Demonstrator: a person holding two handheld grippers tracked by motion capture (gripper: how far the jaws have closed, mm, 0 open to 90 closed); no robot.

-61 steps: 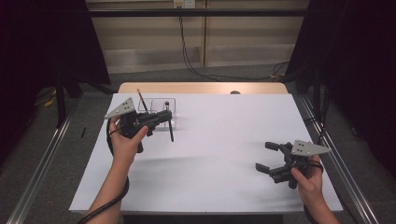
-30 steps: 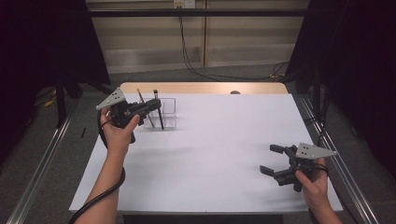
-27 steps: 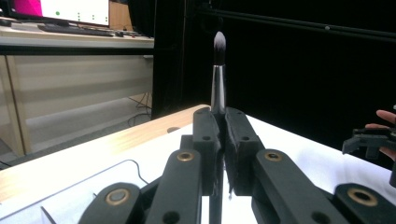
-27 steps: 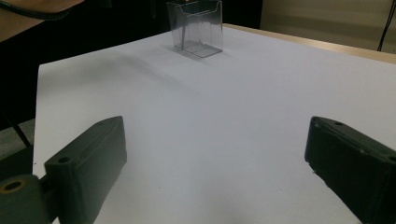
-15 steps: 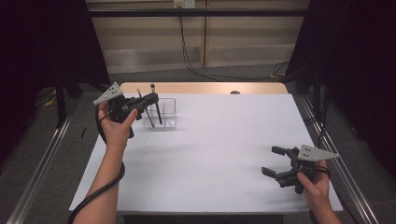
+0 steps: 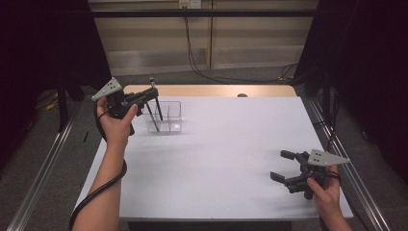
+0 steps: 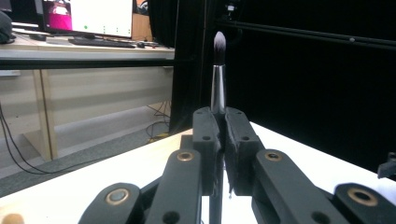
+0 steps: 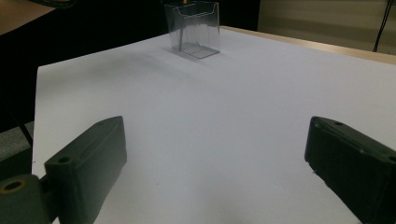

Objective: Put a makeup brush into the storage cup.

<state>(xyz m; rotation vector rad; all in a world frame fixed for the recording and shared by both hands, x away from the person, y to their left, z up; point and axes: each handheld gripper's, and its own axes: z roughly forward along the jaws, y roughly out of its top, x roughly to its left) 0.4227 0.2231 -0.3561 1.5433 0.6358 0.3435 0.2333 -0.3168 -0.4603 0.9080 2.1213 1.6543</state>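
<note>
Now higher — brush [image 7: 218, 74] nearer clear holder [image 6: 166, 117].

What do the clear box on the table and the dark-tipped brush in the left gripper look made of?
Clear rectangular box: looks like glossy transparent plastic, probably acrylic; the table shows through its walls and its edges catch light.
Dark-tipped brush: shiny silvery ferrule, likely metal, with soft dark bristles paler at the tip; the handle is hidden between the shut jaws of the left gripper.
</note>
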